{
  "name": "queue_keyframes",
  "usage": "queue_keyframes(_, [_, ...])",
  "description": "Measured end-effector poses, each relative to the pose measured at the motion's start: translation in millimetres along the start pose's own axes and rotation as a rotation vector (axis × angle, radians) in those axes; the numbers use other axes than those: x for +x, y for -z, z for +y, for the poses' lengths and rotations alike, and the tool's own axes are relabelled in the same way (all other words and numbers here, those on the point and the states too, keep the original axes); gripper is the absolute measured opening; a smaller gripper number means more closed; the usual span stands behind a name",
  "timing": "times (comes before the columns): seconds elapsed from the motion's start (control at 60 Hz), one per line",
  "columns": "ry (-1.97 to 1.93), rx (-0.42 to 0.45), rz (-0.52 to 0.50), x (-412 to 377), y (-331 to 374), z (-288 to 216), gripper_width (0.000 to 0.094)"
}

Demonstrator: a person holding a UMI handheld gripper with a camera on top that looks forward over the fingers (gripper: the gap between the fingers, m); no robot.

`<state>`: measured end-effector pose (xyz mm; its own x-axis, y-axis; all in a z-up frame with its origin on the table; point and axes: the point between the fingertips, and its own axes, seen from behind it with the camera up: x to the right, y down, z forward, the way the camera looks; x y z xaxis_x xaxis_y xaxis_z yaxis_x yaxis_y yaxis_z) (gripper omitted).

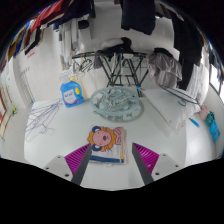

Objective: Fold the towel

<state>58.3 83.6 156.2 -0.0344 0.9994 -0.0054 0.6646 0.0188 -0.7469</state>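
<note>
While the gripper (109,163) stands released, its fingers (141,157) spread wide, the folded towel (104,141) (it carries a cartoon print) lies flat on the white table (165,125) between the fingertips. Beyond the towel sits a glass dish (116,100), and left of that a blue-and-yellow container (71,89).

Cartoon-print towel (105,141); magenta-padded fingers (140,157)

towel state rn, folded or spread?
Folded, it seems: the towel lies as a small compact rectangle on the white table, just ahead of the open tool. Number of folds: cannot tell.
</note>
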Motion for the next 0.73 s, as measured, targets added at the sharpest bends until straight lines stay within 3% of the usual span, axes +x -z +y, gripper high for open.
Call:
queue_keyframes(0.15, [0.006,0.004,0.054,8.1,90.1,6.3,0.0855])
queue_keyframes(0.3, [-0.018,0.042,0.072,3.4,137.1,9.6,0.0851])
queue_keyframes(0.733, [-0.002,0.058,0.099,-5.7,157.3,23.4,0.0852])
